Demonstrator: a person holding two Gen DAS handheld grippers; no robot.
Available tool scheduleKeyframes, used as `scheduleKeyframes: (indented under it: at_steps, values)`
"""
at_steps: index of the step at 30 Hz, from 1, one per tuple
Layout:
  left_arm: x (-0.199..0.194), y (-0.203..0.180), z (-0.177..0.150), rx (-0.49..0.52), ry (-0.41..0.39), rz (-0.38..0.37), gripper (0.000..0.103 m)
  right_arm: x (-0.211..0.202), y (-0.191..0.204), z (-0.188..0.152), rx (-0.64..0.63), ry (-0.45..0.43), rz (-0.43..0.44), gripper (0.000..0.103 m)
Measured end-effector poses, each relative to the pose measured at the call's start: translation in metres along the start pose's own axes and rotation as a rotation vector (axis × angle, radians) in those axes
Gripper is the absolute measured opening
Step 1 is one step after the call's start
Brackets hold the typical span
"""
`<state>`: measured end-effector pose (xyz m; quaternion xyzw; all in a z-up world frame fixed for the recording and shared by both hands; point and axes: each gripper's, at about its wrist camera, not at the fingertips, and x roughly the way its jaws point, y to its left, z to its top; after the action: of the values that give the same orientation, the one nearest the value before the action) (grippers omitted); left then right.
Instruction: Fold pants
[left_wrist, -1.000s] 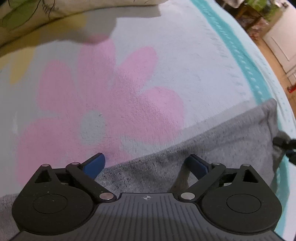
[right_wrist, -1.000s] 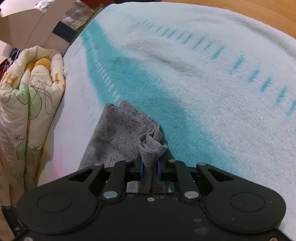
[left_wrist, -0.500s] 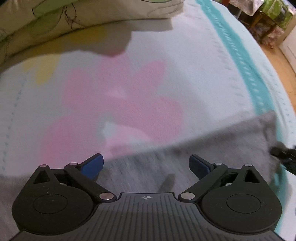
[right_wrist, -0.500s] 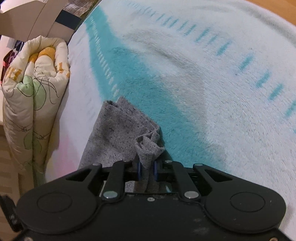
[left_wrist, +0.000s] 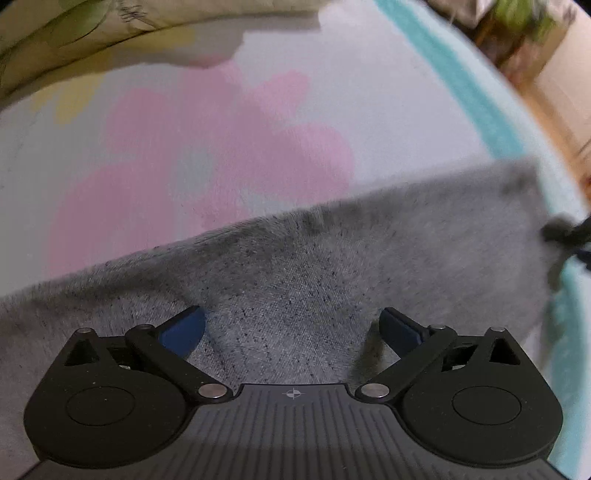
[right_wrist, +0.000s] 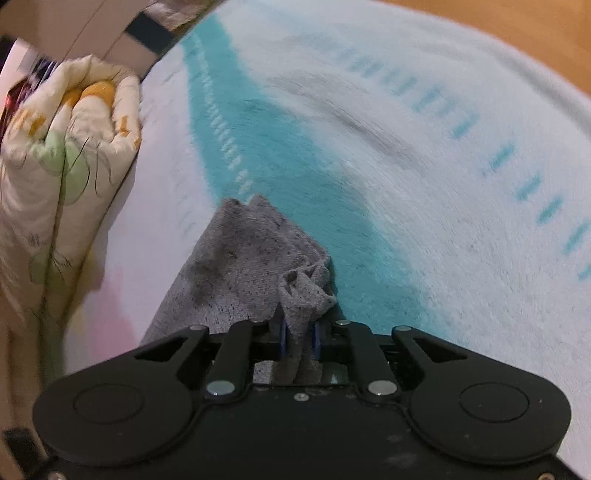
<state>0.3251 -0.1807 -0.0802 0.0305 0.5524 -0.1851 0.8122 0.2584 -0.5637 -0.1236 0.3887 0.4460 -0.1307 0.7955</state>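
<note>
Grey knit pants (left_wrist: 332, 266) lie flat on a fleece blanket with a pink flower (left_wrist: 184, 147). My left gripper (left_wrist: 290, 317) hangs just over the middle of the cloth, open wide, with nothing pinched between its blue pads. In the right wrist view the pants (right_wrist: 243, 258) run away from me to a far corner. My right gripper (right_wrist: 298, 332) has a bunched fold of their near corner between its blue pads; its jaws are opening a little, but the pads still press the cloth. That bunched corner shows dark at the right edge of the left view.
A rolled floral quilt (right_wrist: 66, 155) lies along the blanket's far side and also shows in the left view (left_wrist: 74, 29). A teal stripe (right_wrist: 295, 166) runs beside the pants. Wooden floor (right_wrist: 480, 22) lies past the blanket's edge, a cardboard box (right_wrist: 74, 26) behind the quilt.
My left gripper has slid from the pants' edge to over the grey cloth, still open. The right gripper has stayed put with the bunched corner between its pads.
</note>
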Motion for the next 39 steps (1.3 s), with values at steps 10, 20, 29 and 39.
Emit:
scheduleKeyframes:
  at_steps: [10,20,29,39]
  values:
    - [-0.089,0.119,-0.041,-0.307,-0.218,-0.019,0.101,-0.079,0.096,-0.048,-0.28,-0.288,0.062,0.014]
    - [-0.156,0.186,-0.074,-0.416,-0.301,0.072,0.102,-0.079,0.288,-0.207,-0.723,-0.18,0.324,0.014]
    - [-0.14,0.205,-0.101,-0.444,-0.206,0.016,0.102,0.011,0.279,-0.348,-0.925,0.016,0.206,0.034]
    - [-0.102,0.18,-0.098,-0.474,-0.161,-0.166,0.102,-0.054,0.213,-0.261,-0.701,-0.104,0.207,0.039]
